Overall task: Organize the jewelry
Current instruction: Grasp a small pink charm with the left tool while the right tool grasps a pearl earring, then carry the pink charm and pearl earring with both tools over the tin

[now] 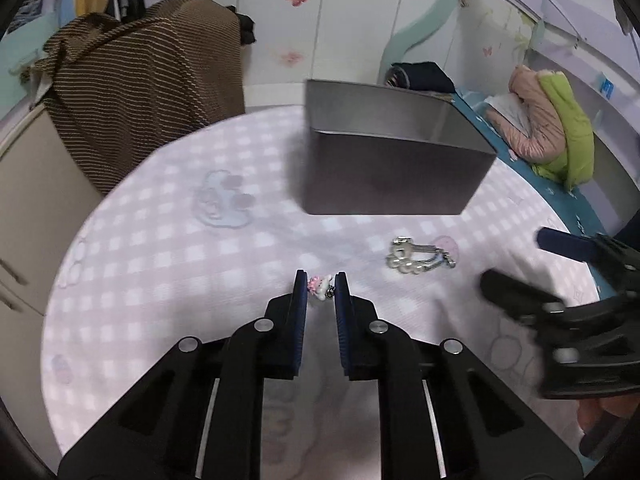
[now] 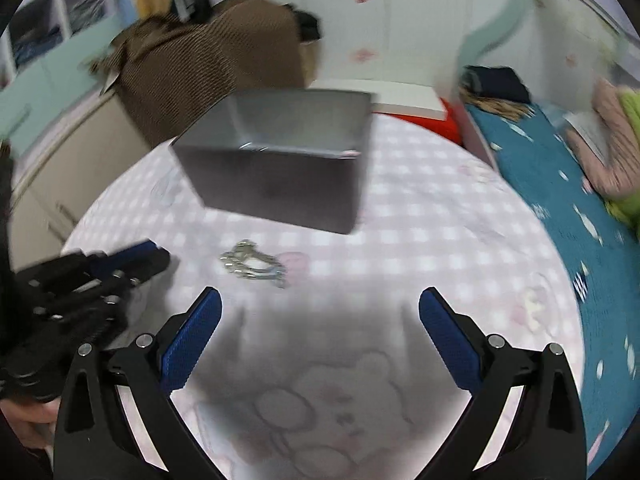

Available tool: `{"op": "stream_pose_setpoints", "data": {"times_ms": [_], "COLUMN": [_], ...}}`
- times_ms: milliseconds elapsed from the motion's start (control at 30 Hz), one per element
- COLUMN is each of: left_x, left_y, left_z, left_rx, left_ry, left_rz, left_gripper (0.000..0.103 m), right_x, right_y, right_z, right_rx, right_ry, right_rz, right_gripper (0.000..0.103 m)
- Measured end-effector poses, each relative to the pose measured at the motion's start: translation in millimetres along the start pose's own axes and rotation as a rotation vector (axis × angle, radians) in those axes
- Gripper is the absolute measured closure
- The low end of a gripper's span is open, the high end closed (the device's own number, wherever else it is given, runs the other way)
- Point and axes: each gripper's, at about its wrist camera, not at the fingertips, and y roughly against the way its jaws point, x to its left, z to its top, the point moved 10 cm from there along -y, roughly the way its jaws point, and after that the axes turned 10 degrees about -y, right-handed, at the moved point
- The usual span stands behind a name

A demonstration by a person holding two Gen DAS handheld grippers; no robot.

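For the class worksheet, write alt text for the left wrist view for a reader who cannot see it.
The left gripper pinches a small pink and white charm between its fingers above a checked pink tablecloth. Beyond it lie a pearl and silver jewelry piece and an open grey box; the right gripper enters from the right.

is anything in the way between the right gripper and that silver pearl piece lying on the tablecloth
Nothing visible. The open right gripper faces the pearl piece across bare checked tablecloth; the left gripper sits off to its left.

No legible text or labels
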Motion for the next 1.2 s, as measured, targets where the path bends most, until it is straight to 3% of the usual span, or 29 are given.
{"op": "stream_pose_setpoints", "data": {"times_ms": [133, 233, 333, 500, 533, 800, 1200], "left_x": [8, 12, 16, 20, 21, 21, 21], "left_y": [15, 22, 26, 30, 29, 32, 55], "left_z": [-7, -10, -12, -14, -13, -11, 18], "left_rx": [-0.010, -0.015, -0.017, -0.019, -0.020, -0.030, -0.091], "left_ry": [0.012, 0.022, 0.030, 0.044, 0.044, 0.050, 0.028], "left_rz": [0.016, 0.020, 0.018, 0.017, 0.017, 0.012, 0.022], "left_gripper": [0.089, 0.089, 0.089, 0.089, 0.089, 0.089, 0.089], "right_x": [21, 32, 37, 46, 46, 36, 30], "right_y": [-20, -33, -41, -39, -38, -20, 33], "right_z": [2, 3, 2, -1, -1, -4, 29], "right_rx": [0.013, 0.022, 0.027, 0.016, 0.016, 0.021, -0.036], "right_ry": [0.076, 0.116, 0.140, 0.173, 0.174, 0.066, -0.004], "right_rz": [0.003, -0.001, 0.001, 0.019, 0.019, 0.116, 0.219], "right_gripper": [0.008, 0.018, 0.041, 0.090, 0.095, 0.095, 0.095]}}
